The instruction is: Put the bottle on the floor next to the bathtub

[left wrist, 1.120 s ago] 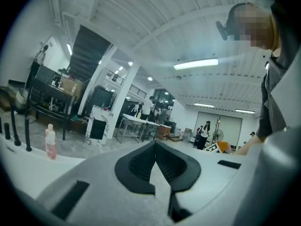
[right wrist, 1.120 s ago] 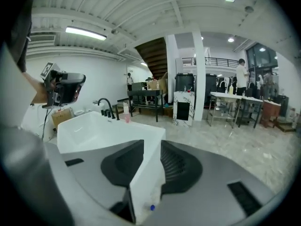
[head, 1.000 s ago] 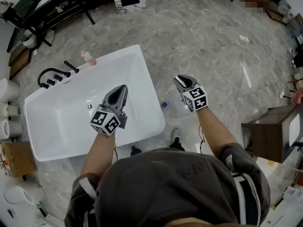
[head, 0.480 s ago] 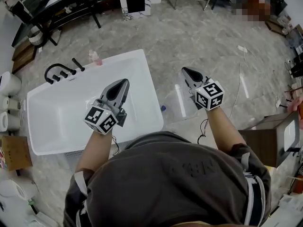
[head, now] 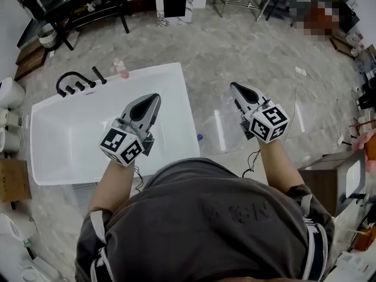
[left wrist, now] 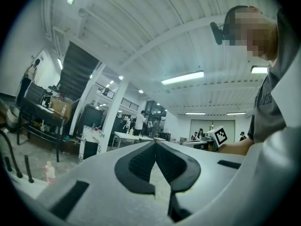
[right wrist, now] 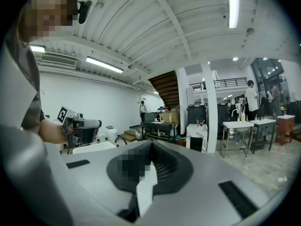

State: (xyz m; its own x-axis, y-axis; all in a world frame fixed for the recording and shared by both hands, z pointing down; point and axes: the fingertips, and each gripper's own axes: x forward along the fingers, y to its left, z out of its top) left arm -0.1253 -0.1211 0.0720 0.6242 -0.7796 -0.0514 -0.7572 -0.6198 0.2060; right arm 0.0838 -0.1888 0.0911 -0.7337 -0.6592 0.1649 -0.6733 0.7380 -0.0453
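L gripper (head: 154,97): jaws shut, nothing between. R gripper (head: 235,87): jaws shut, empty.
Floor (head: 235,46): grey marbled tile, glossy, under R gripper. Room: large open workshop w/ white ribbed ceiling, strip lights, stairs, people at far tables.
Bathtub (head: 188,116): white, rectangular, under L gripper.
Pose: both forearms stretched fwd, grippers about level and well apart, tips pointing away from the person; marker cubes at the wrists.
Bottle (head: 200,137): small, blue-topped, on the floor just beside the tub's R wall, below and between the grippers, touching neither; too small for more detail.
Faucet (head: 73,78): black, at the tub's far L corner.
Pink bottle (head: 120,68): near the tub's far rim.
Stand (head: 174,3): marbled, black panel, far side.
Cabinet (head: 329,178): brown, R of the person.
Box (head: 13,181): cardboard, L of the tub.
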